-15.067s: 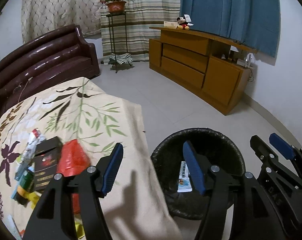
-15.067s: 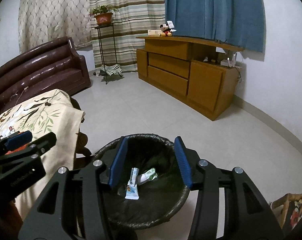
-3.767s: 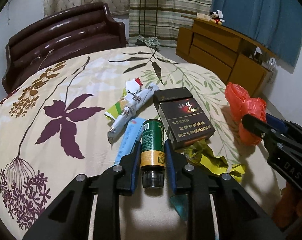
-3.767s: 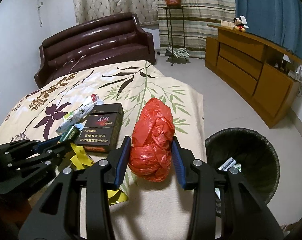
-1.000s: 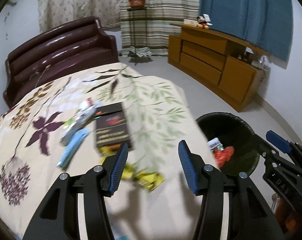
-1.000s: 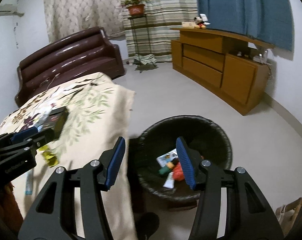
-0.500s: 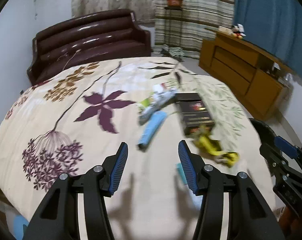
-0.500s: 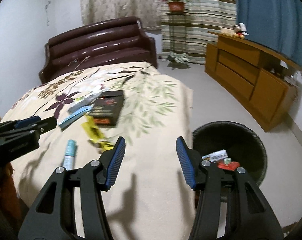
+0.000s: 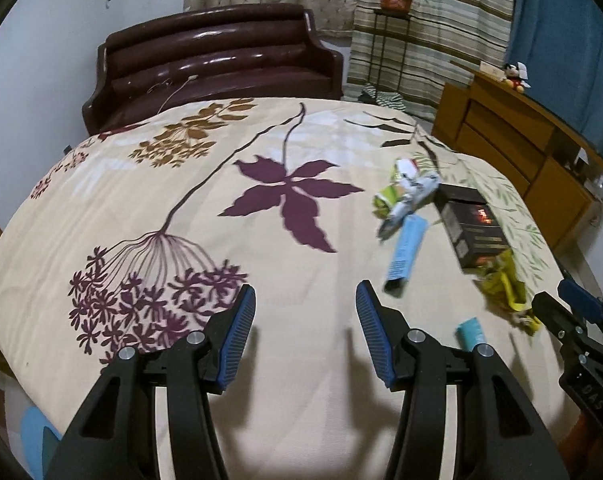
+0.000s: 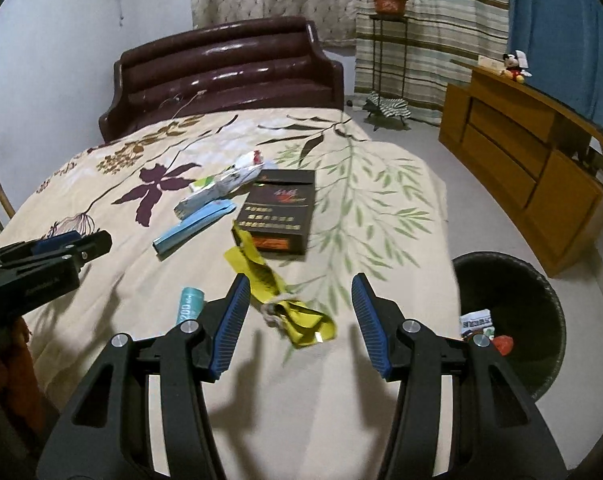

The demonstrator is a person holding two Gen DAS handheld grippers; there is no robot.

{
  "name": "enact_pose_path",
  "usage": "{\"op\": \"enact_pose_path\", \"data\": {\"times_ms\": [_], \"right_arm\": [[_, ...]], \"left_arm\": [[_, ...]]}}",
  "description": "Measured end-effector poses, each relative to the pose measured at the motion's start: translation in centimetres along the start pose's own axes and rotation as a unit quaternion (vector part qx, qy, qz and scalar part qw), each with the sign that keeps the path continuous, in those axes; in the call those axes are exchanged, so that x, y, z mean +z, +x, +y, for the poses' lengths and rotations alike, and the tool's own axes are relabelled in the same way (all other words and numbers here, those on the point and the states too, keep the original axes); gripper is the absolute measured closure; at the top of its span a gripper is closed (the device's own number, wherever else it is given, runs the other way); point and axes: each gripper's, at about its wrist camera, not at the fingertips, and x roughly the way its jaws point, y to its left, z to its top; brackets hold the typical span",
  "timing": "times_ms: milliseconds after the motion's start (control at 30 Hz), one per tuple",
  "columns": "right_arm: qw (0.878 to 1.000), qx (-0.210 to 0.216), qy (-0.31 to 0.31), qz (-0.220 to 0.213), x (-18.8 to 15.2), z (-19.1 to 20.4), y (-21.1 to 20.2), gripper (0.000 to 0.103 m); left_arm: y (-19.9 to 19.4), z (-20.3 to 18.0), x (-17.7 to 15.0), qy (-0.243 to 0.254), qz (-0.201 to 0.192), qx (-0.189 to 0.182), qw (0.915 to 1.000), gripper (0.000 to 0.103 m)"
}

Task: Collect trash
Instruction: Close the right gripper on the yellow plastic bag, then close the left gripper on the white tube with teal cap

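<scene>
Risk: yellow wrapper point(image 10: 279, 304) on bed point(image 10: 361, 200) is thin, may slip. Right tongs point(image 10: 297, 322) wide, empty above it; left tongs point(image 9: 305, 332) wide, empty. Bin point(image 10: 541, 280) beside bed.

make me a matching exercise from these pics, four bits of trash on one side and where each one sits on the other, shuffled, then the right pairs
Things
1. yellow wrapper
2. dark carton
3. teal tube
4. red bag

Places
A. inside the black bin
B. on the bedspread, just outside the right gripper's left finger
C. between the open right gripper's fingers
D. on the bedspread beyond the yellow wrapper, toward the headboard

Pairs: 1-C, 2-D, 3-B, 4-A
</scene>
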Motion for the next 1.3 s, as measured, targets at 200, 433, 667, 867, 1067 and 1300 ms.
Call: {"op": "enact_pose_path", "data": {"times_ms": [200, 433, 667, 867, 1067, 1300], "right_arm": [[0.999, 0.004, -0.01, 0.031, 0.3, 1.3, 2.2, 0.051], [0.998, -0.002, -0.019, 0.066, 0.4, 1.9, 4.0, 0.064], [0.997, -0.003, -0.029, 0.066, 0.1, 2.1, 3.8, 0.078], [0.998, 0.0, -0.02, 0.056, -0.4, 1.5, 2.4, 0.079], [0.999, -0.01, -0.002, 0.042, -1.0, -0.2, 0.6, 0.079], [0.999, -0.027, 0.021, 0.025, -2.0, -2.9, -1.8, 0.079]], "left_arm": [[0.5, 1.1, -0.1, -0.011, 0.006, 0.001, 0.9999, 0.051], [1.0, 0.9, -0.2, -0.011, 0.012, -0.009, 0.9998, 0.051], [1.0, 0.3, -0.5, -0.005, 0.016, -0.016, 0.9997, 0.051], [0.5, -1.0, -0.8, 0.005, 0.014, -0.025, 0.9996, 0.051], [-0.3, -3.2, -1.0, 0.021, 0.014, -0.043, 0.9988, 0.051], [-1.4, -6.6, -1.5, 0.043, 0.012, -0.062, 0.9971, 0.05]]}}
